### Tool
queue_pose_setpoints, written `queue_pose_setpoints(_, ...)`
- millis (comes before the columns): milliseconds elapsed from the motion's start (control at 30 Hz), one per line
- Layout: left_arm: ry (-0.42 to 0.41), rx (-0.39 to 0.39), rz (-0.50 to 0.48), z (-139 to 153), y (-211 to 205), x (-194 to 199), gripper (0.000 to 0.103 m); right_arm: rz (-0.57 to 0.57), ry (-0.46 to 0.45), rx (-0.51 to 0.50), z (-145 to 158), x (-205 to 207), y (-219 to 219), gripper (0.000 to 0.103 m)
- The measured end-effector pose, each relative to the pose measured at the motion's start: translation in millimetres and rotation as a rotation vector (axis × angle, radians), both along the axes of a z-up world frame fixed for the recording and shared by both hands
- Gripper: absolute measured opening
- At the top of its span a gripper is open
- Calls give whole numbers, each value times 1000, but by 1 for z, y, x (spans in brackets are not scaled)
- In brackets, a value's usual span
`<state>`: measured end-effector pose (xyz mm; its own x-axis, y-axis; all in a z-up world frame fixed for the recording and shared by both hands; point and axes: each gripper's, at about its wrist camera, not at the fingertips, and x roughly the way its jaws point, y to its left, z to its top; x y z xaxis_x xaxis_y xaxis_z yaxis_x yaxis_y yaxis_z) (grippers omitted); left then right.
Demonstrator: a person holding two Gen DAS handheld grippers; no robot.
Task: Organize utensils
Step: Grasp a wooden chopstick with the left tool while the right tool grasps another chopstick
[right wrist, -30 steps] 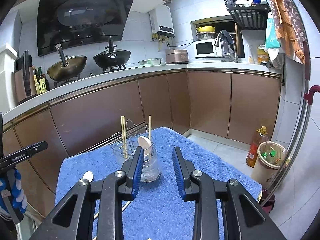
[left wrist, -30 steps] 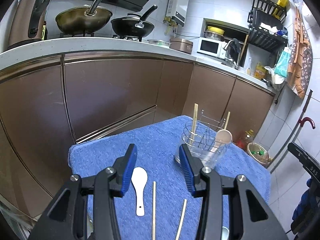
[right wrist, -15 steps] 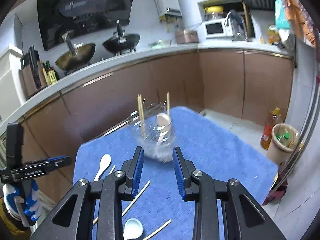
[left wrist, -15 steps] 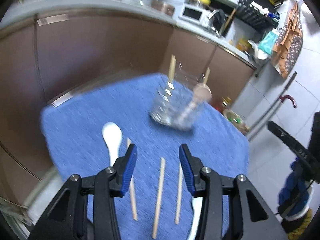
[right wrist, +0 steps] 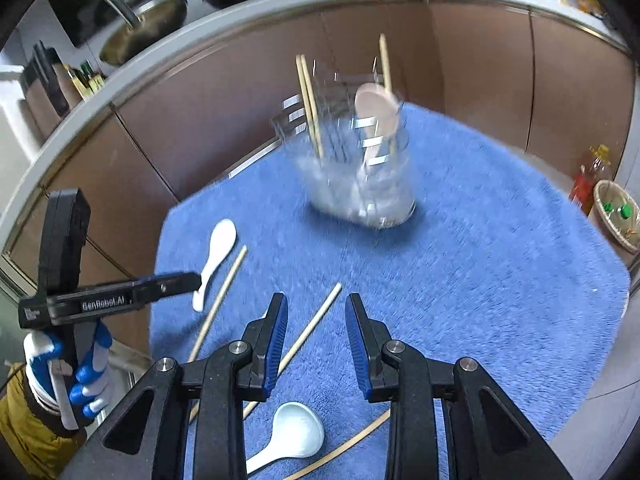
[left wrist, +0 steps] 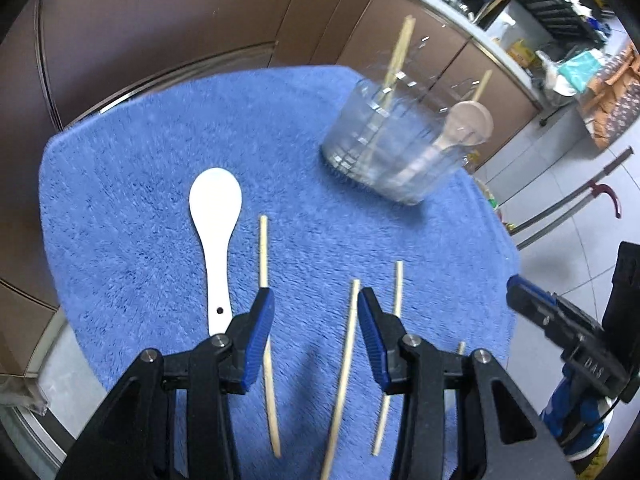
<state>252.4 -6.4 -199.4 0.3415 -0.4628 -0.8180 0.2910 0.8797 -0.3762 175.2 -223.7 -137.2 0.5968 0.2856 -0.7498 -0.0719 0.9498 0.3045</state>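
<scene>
Chopsticks and spoons lie scattered on a blue towel [left wrist: 140,208] that covers the table. The left gripper [left wrist: 316,312] hangs above the near part of the towel with its jaws apart and nothing between them. In the left wrist view a middle chopstick [left wrist: 344,364] runs lengthwise through the gap, nearer the right-hand finger. The left chopstick [left wrist: 265,280] passes under the left-hand fingertip, and the right chopstick [left wrist: 394,320] lies just outside the right-hand finger. A white spoon [left wrist: 216,220] rests bowl-away to the left of the jaws, just beside the left chopstick.

The right gripper [right wrist: 316,320] also stands with jaws apart, holding nothing. In its view one chopstick [right wrist: 316,320] slants through the gap toward the left-hand finger. A second white spoon [right wrist: 296,436] lies below, between the gripper's arms, with another chopstick [right wrist: 352,440] near it.

Farther off on the towel stands a clear utensil holder [right wrist: 360,184], blurred, holding upright chopsticks [right wrist: 310,108] and a pale wooden spoon [right wrist: 376,112].
</scene>
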Motion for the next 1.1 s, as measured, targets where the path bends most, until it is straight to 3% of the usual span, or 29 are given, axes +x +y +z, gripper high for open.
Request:
queue_pose_setpoints(133, 36, 26, 8, -17, -3, 20, 41, 17, 71, -4, -17, 19, 8, 28)
queue_pose_setpoints(567, 94, 132, -59, -54, -29, 56, 15, -26, 331, -2, -76, 80, 15, 27)
queue_pose_setpoints(900, 26, 246, -70, -55, -53, 51, 6, -36, 339, -120, -79, 88, 32, 14)
queue_pose_setpoints(1100, 17, 247, -69, -55, -60, 46, 5, -37, 340, -128, -82, 92, 37, 12)
